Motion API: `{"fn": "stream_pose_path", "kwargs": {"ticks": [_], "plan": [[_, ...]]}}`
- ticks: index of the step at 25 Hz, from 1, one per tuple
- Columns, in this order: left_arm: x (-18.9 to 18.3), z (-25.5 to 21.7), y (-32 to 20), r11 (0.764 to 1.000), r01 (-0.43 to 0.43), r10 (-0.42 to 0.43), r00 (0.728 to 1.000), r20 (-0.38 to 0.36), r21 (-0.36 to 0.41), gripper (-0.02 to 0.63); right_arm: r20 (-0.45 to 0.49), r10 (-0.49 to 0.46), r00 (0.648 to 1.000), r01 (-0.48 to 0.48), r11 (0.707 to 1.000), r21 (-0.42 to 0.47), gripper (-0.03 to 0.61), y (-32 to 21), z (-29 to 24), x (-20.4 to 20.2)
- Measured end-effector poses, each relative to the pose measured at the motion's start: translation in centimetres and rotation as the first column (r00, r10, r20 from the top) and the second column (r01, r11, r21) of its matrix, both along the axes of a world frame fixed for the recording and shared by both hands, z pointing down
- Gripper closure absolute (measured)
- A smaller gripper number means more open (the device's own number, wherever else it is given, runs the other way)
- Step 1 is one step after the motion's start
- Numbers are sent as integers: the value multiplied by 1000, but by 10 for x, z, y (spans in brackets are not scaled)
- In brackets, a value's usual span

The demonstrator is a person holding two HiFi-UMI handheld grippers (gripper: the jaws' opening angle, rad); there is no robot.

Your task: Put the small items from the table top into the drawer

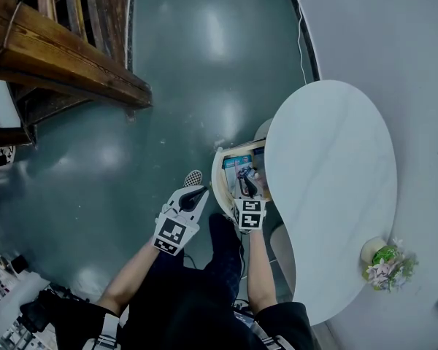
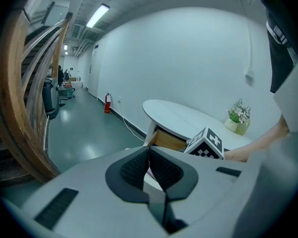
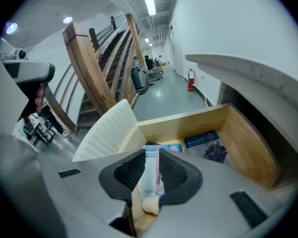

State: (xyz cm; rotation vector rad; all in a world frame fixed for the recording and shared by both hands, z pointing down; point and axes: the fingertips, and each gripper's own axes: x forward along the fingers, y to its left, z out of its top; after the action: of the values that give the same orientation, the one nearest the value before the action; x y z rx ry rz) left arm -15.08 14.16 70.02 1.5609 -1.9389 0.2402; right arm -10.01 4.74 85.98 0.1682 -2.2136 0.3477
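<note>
The green floor (image 1: pixel 168 86) spread out under and ahead of my left jaws, and the wooden staircase (image 1: pixel 66 57) stood well apart beyond them, out of the way of the work. The white bench (image 1: pixel 336 181) lay to the right of my right jaws. Its top was nearly bare: I saw only the potted flowers (image 1: pixel 385 262) at its near end, well behind those jaws.

The wooden drawer (image 3: pixel 248 138) stood pulled out from under the bench, right below and ahead of my right jaws, its white ribbed front (image 3: pixel 107 130) to their left. I held my right gripper (image 3: pixel 151 157) tipped steeply down over that opening because, as I judged it, the thing it carried was to go straight in. The bench edge hung over the back of the drawer, so I judged the open front part the easy place to drop into. Blue packets (image 3: pixel 208 145) already lay on the drawer floor ahead of the jaws, and they crowded the spot somewhat.

My left gripper (image 2: pixel 149 155) hung idle to the left of the drawer, over the floor, its jaws pressed together with nothing between them.

My right jaws pinched a small tube (image 3: pixel 149 182), pale blue and pink. It stood on end between the pads with its white cap towards me, above the drawer and not yet resting in it.
</note>
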Motion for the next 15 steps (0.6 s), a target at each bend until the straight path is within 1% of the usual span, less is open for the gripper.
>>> {"fn": "stream_pose_path", "kwargs": {"ticks": [2, 3, 8, 15], "plan": [[3, -2, -2, 1000, -3, 3, 1000, 0, 4, 594, 8, 11, 1000, -11, 1000, 4, 462, -1, -2, 2], [4, -3, -3, 1000, -5, 5, 1000, 0, 6, 594, 10, 12, 1000, -12, 1000, 1, 456, -1, -2, 3], [9, -7, -5, 1000, -13, 13, 1000, 3, 13, 594, 13, 20, 1000, -20, 1000, -15, 454, 2, -4, 9], [12, -17, -8, 999, -26, 26, 999, 19, 23, 594, 38, 29, 999, -29, 1000, 3, 454, 5, -24, 13]]}}
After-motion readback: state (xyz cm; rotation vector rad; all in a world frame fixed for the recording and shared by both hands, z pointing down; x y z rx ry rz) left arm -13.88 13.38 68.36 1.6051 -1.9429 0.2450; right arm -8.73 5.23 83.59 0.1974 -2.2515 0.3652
